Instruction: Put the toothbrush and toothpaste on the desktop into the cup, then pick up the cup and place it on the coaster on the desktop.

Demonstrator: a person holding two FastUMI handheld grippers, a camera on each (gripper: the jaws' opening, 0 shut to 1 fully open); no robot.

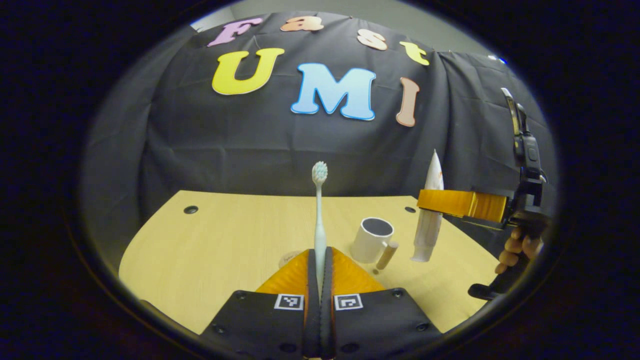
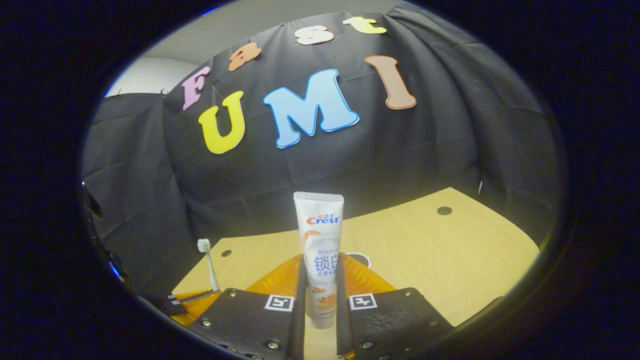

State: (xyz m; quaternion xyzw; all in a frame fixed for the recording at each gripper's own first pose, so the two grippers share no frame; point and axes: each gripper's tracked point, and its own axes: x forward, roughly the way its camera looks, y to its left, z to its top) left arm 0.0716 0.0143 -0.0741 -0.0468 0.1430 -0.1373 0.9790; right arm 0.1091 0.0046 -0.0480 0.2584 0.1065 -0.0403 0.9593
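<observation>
Holding toothbrush and toothpaste upright, grippers clamp both above desktop.

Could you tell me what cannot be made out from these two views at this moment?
- Coaster: left gripper view, mostly hidden behind the left hand-held gripper.
- Cup: right gripper view, mostly hidden behind the toothpaste and right hand-held gripper.
- Toothbrush handle: lower end hidden between fingers.
</observation>
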